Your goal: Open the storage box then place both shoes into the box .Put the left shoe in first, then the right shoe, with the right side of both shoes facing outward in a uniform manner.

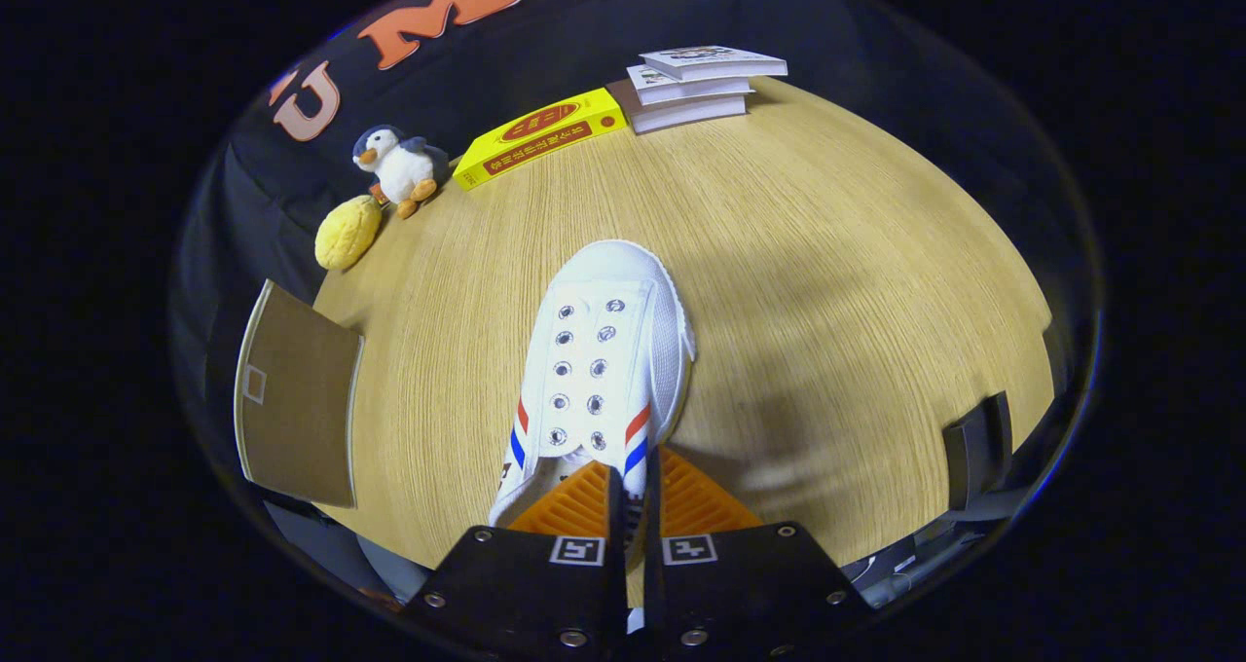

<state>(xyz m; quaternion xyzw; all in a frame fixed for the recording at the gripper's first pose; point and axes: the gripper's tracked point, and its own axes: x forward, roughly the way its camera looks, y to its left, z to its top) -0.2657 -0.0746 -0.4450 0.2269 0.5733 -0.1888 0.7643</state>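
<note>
The hand-held gripper (pixel 633 492) pinches the rear collar of a white canvas shoe with red and blue stripes (pixel 604 370), toe pointing away over the light wooden bench (pixel 827 253).

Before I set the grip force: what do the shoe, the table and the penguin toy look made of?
The shoe, pinched at its side wall by the nearly closed gripper, looks like white woven canvas with metal eyelets and a smoother, rubber-like toe rim. The table shows fine wood grain with a matte finish, possibly laminate. The penguin toy looks like soft, fuzzy plush.
</note>
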